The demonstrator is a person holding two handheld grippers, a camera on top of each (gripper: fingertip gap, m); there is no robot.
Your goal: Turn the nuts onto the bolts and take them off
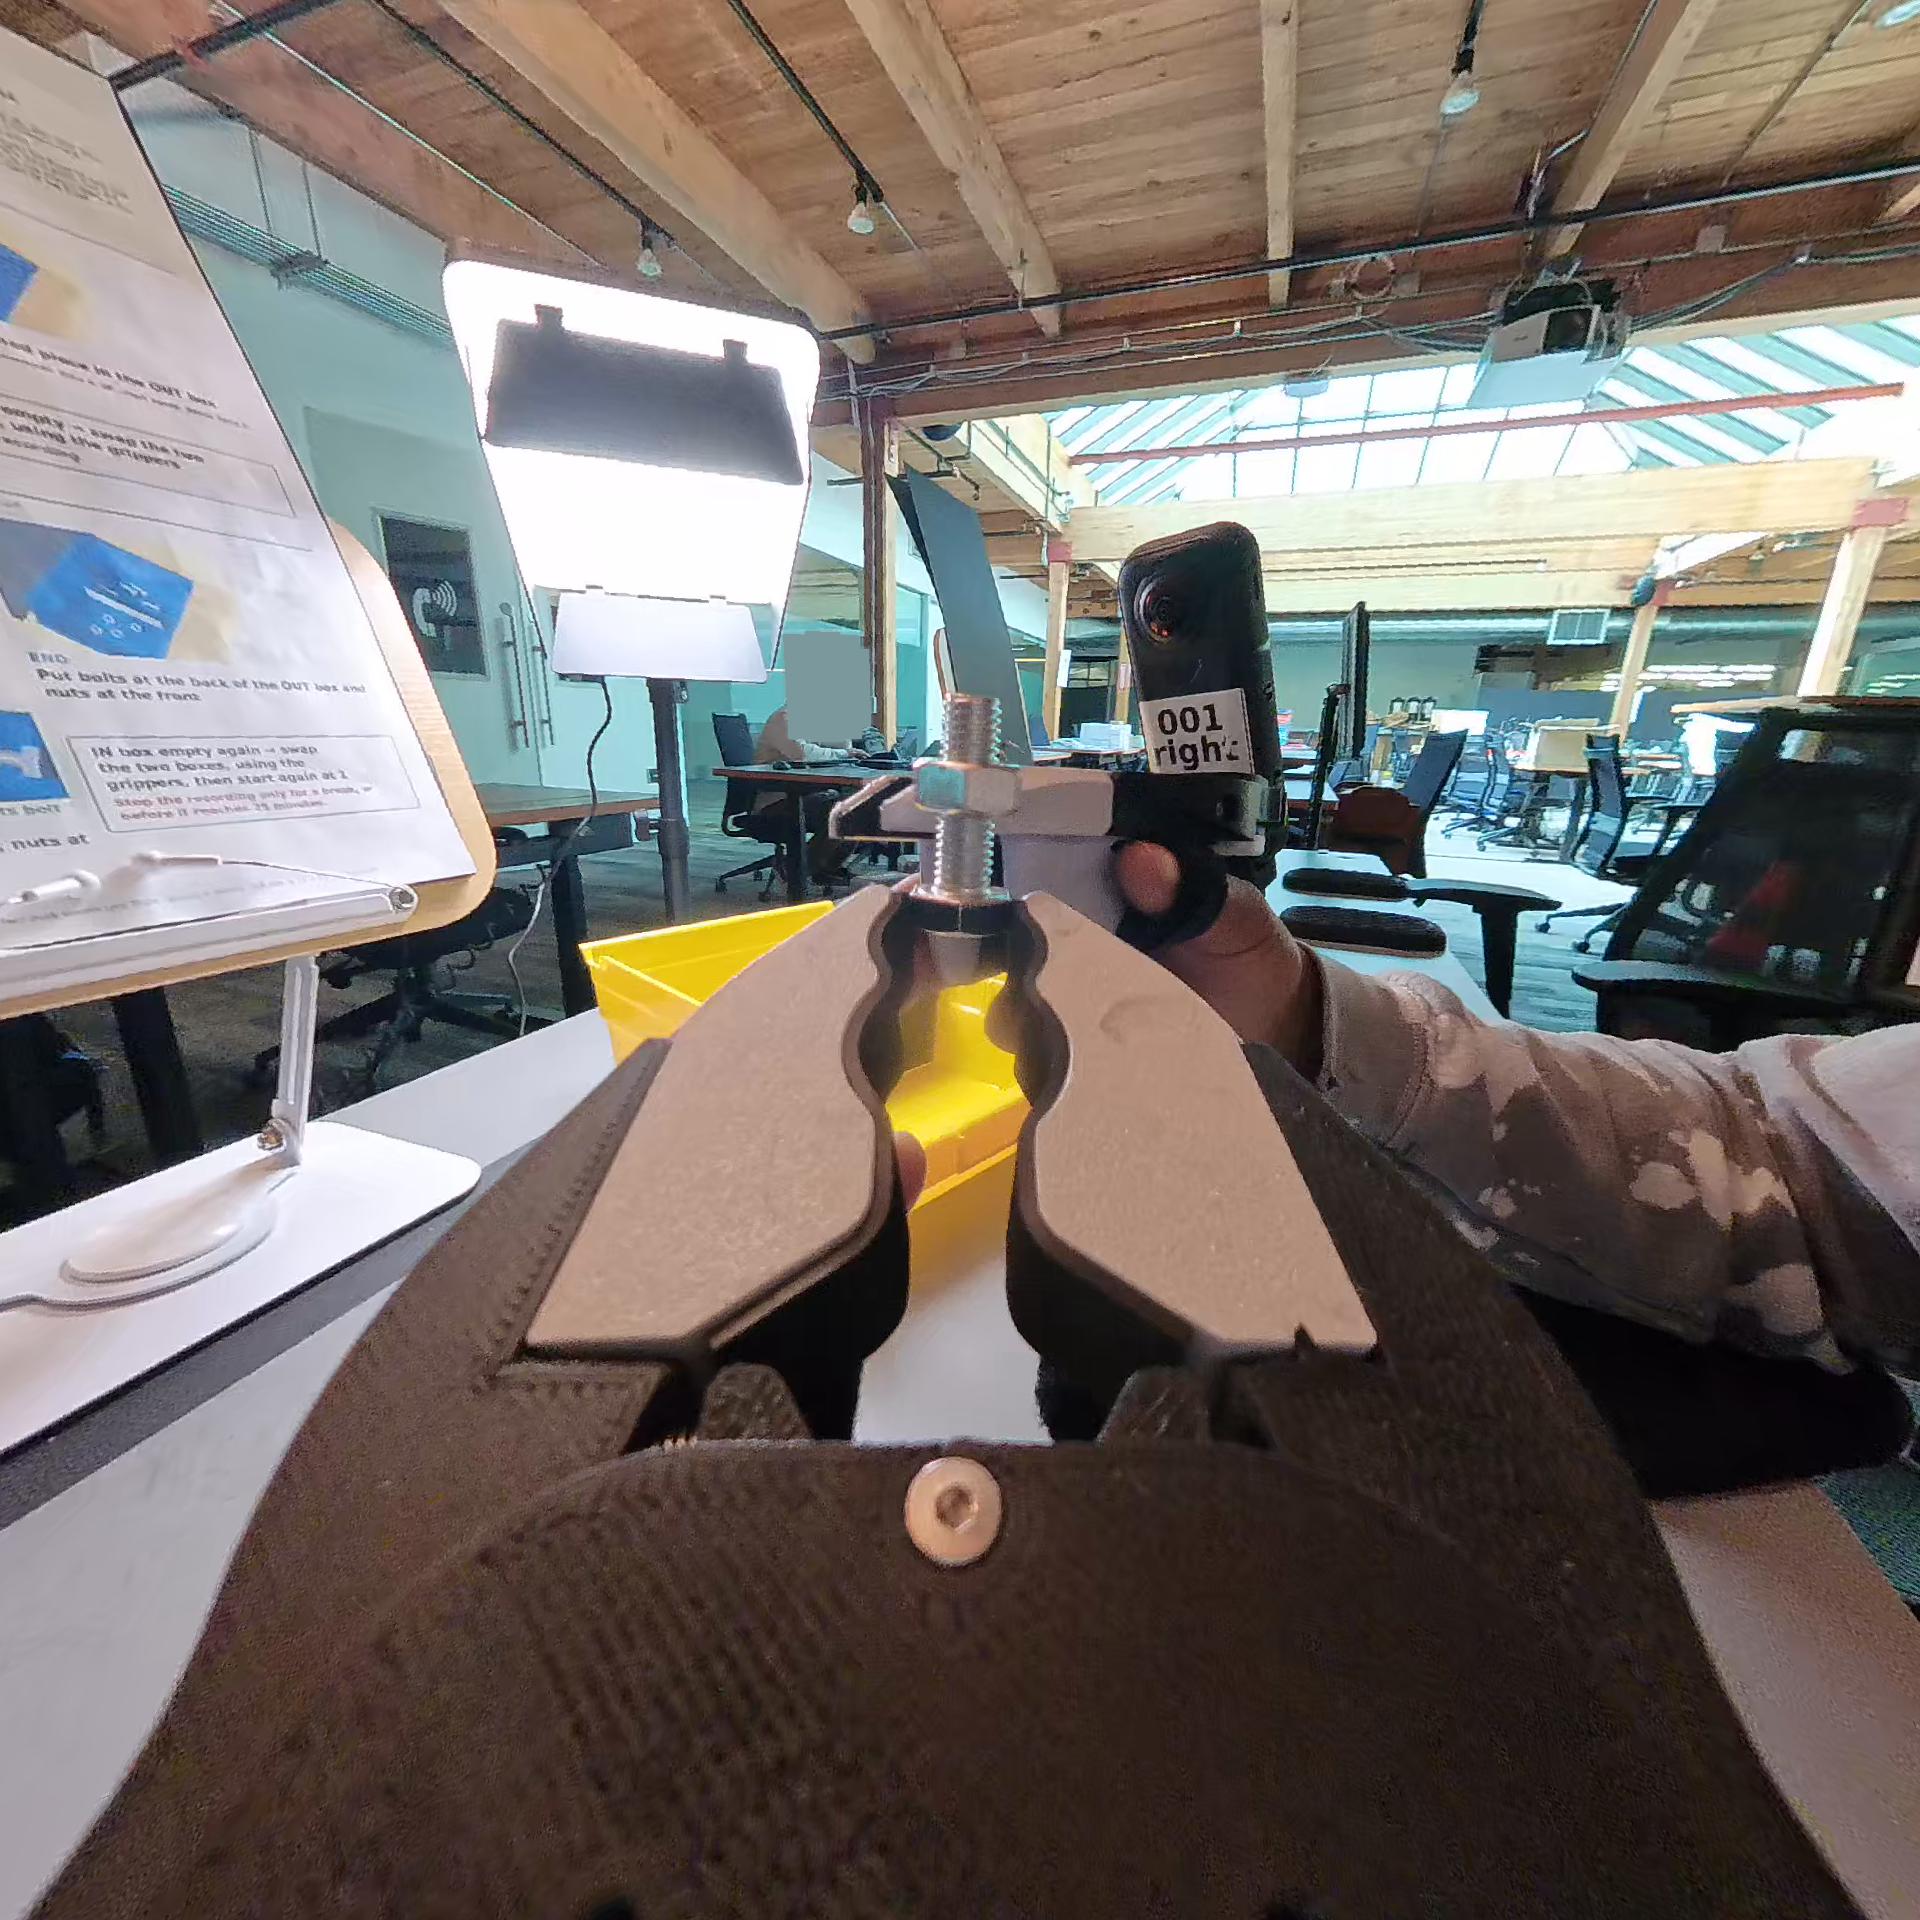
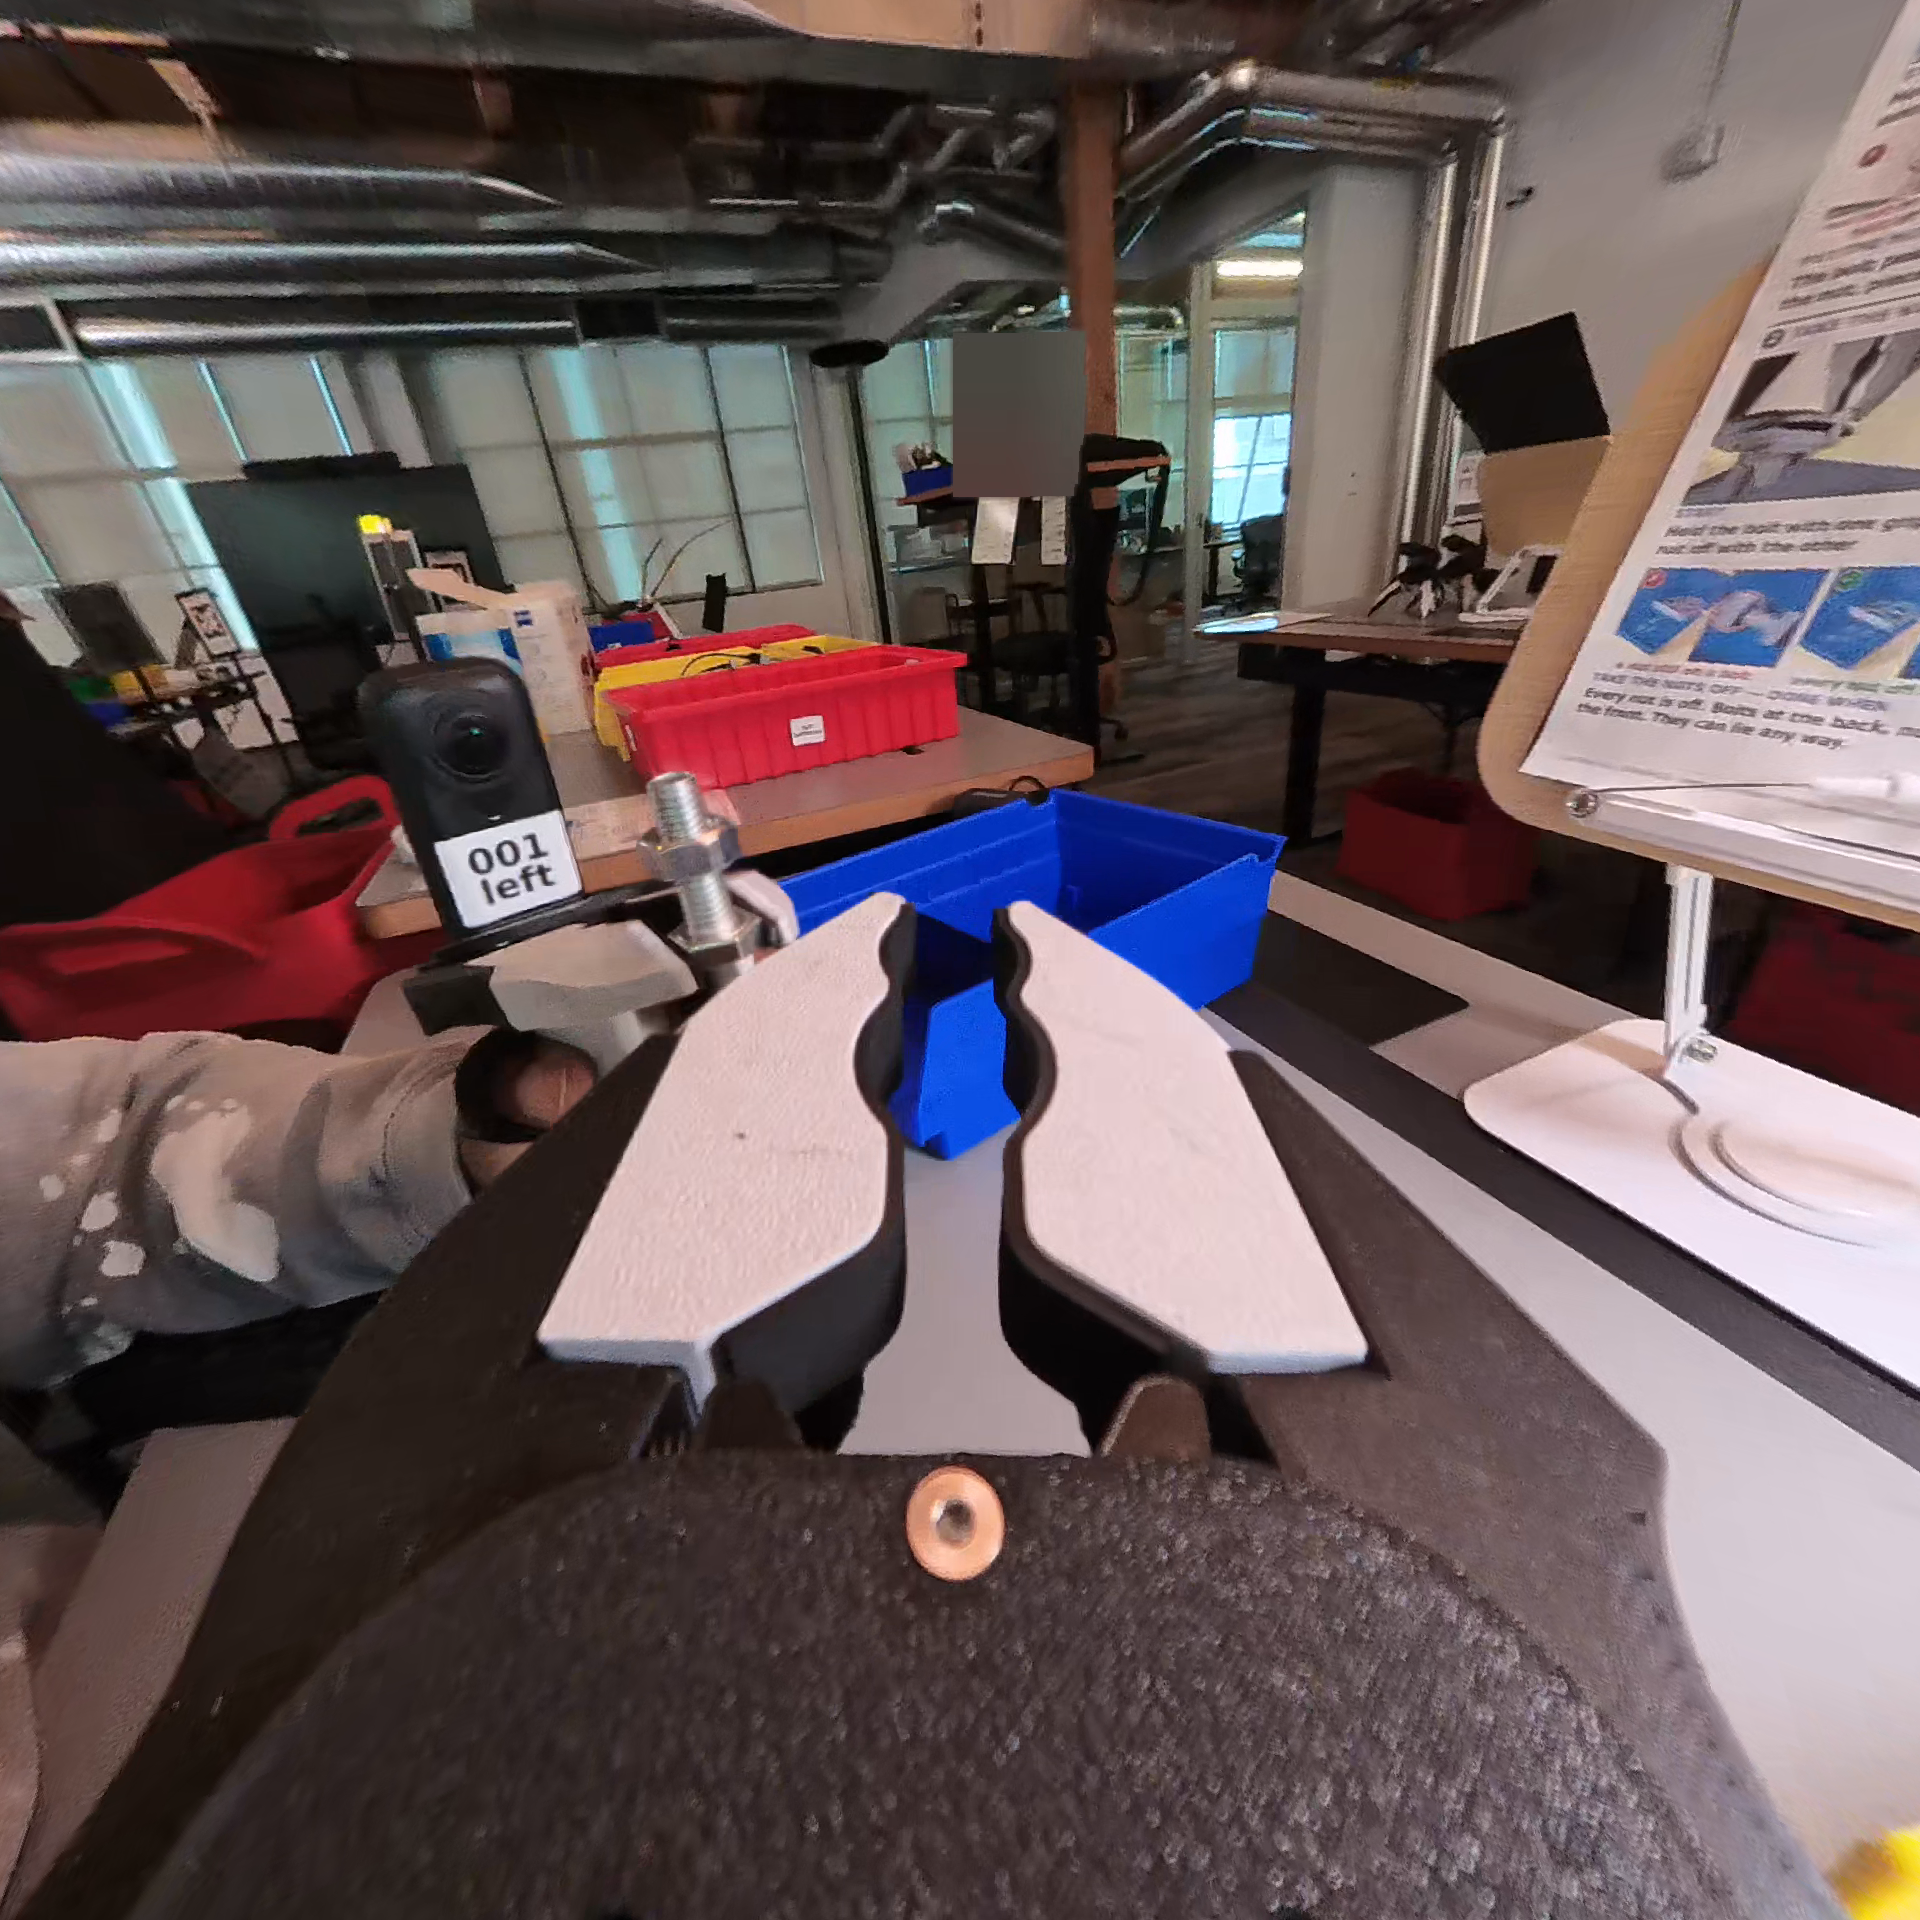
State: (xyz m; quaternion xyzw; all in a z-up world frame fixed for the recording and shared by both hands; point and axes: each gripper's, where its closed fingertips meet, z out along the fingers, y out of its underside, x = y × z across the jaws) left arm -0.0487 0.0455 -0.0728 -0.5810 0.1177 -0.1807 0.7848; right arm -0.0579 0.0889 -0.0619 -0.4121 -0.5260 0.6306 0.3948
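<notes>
My left claw [image 1: 958, 930] was clamped on the head of the bolt [image 1: 968, 800], holding it upright above the bench [image 1: 436, 1132]. My right claw [image 2: 951, 920] stood slightly apart with nothing between its fingers, just beside the nut [image 1: 964, 792] sitting partway down the thread. Printed stickers marked both claw cameras; beyond lay a yellow bin [image 1: 675, 977], a blue bin [image 2: 1153, 883] and an instruction sheet [image 1: 177, 540].

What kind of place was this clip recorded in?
Probably an open-plan office or lab used as a data-collection workspace: exposed wooden ceiling beams, rows of desks with office chairs, a studio light panel, and coloured parts bins on tables.
</notes>
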